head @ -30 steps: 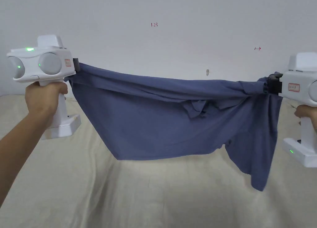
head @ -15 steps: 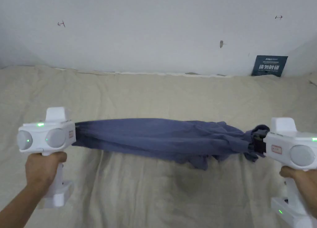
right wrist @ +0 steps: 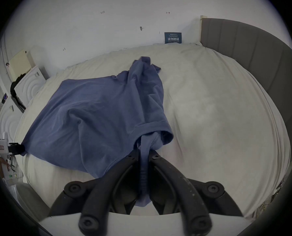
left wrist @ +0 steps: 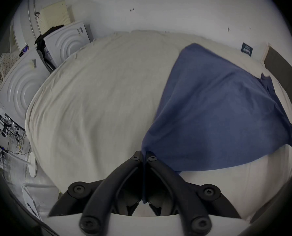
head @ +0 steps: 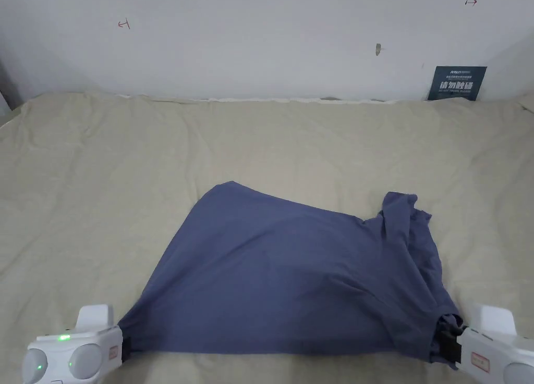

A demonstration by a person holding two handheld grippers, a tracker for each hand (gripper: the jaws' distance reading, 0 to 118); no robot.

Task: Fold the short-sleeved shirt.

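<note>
A blue short-sleeved shirt [head: 292, 275] lies spread over the beige bed [head: 104, 192], its far edge slanting up toward the wall. My left gripper [head: 125, 346] is shut on the shirt's near left corner, and in the left gripper view the cloth [left wrist: 218, 106] runs between its closed jaws [left wrist: 143, 158]. My right gripper [head: 446, 343] is shut on a bunched sleeve end at the near right corner. In the right gripper view a roll of fabric [right wrist: 144, 147] is pinched between that gripper [right wrist: 144, 152]. The shirt's right side is rumpled, with a flap [head: 399, 213] sticking up.
The beige sheet reaches a white wall [head: 261, 36] at the back. A dark sign [head: 457, 83] leans there at the right. A grey headboard [right wrist: 244, 52] borders the bed's right side. White panels [left wrist: 22, 89] stand past its left edge.
Both grippers came down from chest height toward the near edge of the bed. The shirt went from hanging stretched between them to lying spread on the sheet. The head camera tilted down.
</note>
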